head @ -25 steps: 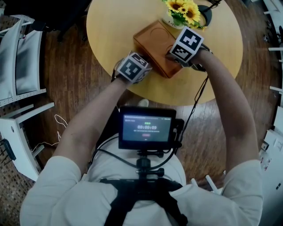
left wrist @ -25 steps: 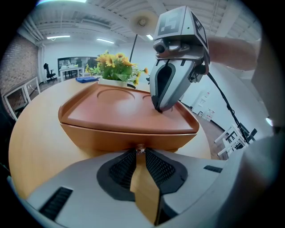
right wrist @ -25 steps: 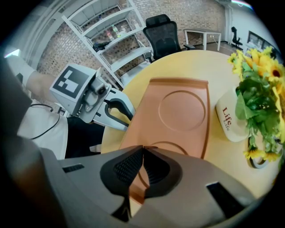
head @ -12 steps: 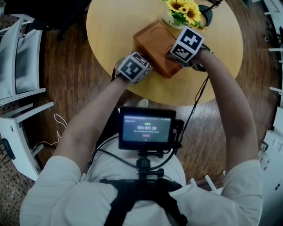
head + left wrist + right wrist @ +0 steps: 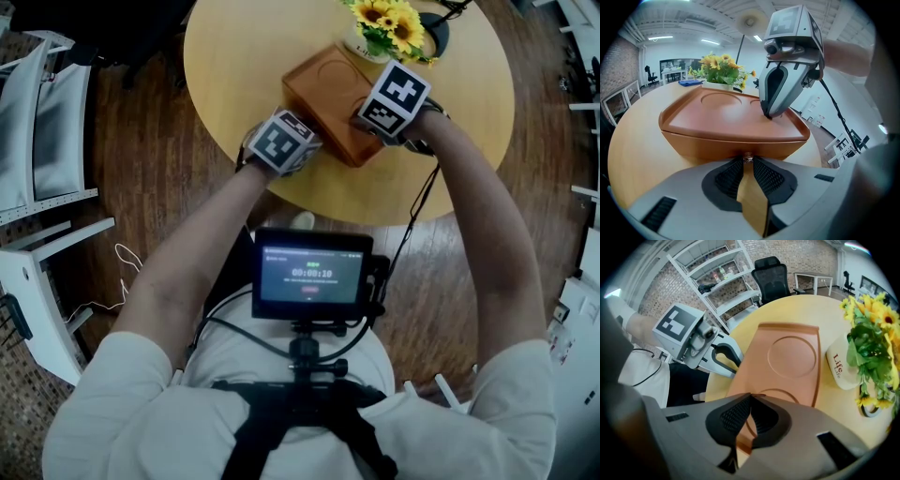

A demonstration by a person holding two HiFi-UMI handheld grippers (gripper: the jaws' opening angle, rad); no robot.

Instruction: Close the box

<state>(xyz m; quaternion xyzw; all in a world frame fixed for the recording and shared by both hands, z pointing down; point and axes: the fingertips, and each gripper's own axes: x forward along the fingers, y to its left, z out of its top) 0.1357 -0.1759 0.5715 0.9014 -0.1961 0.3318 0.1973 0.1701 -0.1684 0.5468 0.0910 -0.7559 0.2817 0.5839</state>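
A brown wooden box [image 5: 325,86] lies on the round table [image 5: 244,56] with its lid down. My left gripper [image 5: 309,141] is at the box's near side. In the left gripper view its jaws [image 5: 747,161] are shut, tips against a small metal clasp [image 5: 747,157] on the front wall of the box [image 5: 726,140]. My right gripper [image 5: 361,117] is shut and its tips [image 5: 768,115] rest on the lid near the right corner. The right gripper view shows those tips [image 5: 751,397] on the recessed lid [image 5: 792,352], with the left gripper [image 5: 737,363] at the box's edge.
A white pot [image 5: 846,366] of sunflowers [image 5: 386,21] stands just behind the box, with a dark round object [image 5: 439,30] beyond it. A monitor [image 5: 311,274] hangs on the person's chest. White frames [image 5: 42,141] stand on the floor at left.
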